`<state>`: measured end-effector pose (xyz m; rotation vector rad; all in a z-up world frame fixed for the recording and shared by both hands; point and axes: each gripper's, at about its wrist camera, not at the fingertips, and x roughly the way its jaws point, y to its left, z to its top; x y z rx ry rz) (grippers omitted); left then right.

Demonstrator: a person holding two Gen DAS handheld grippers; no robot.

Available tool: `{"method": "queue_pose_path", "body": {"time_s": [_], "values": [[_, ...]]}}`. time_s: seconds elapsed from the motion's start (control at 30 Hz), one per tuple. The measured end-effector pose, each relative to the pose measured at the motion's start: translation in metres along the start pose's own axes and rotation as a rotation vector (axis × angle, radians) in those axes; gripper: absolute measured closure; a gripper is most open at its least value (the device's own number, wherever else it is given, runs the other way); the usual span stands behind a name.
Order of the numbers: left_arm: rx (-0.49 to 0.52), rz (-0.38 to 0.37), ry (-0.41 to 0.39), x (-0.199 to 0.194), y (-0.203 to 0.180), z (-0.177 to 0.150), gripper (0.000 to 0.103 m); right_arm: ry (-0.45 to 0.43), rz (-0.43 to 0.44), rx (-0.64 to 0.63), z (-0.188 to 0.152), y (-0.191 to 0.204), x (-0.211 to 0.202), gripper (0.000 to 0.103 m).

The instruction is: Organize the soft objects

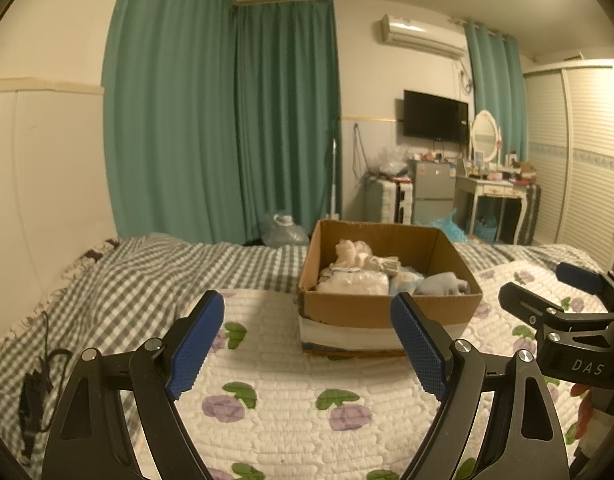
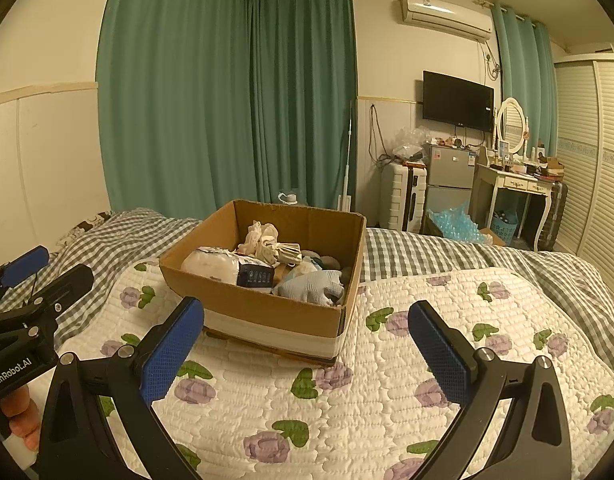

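Note:
A brown cardboard box (image 1: 387,310) (image 2: 247,300) stands on the flowered quilt. Inside lie soft things: a white padded bundle (image 1: 357,282) (image 2: 213,266), a crumpled cream cloth (image 1: 353,256) (image 2: 263,240) and a pale blue cloth (image 1: 439,284) (image 2: 313,286). My left gripper (image 1: 307,350) is open and empty, low over the quilt in front of the box. My right gripper (image 2: 307,352) is open and empty, also in front of the box. Each gripper shows at the edge of the other's view, the right one (image 1: 555,292) and the left one (image 2: 47,276).
The quilt (image 1: 291,396) (image 2: 387,380) lies over a grey checked bedspread (image 1: 147,276) (image 2: 427,256). A black cable (image 1: 39,380) lies at the bed's left edge. Beyond the bed stand green curtains, a suitcase (image 2: 401,196), a small fridge (image 2: 451,180) and a dressing table (image 2: 519,188).

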<state>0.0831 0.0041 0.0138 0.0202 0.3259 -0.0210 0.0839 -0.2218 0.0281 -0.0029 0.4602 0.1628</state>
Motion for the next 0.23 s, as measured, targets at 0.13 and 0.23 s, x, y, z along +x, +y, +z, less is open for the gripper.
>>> {"method": "queue_pose_path", "body": {"time_s": [0.13, 0.23], "values": [[-0.006, 0.000, -0.007, -0.0004, 0.0014, -0.0016, 0.017, 0.001, 0.000, 0.002, -0.0012, -0.0005, 0.0000, 0.000], [-0.005, -0.001, -0.005, -0.0002, 0.0022, -0.0025, 0.017, 0.002, 0.000, 0.002, -0.0016, -0.0010, -0.0003, 0.000]]}}
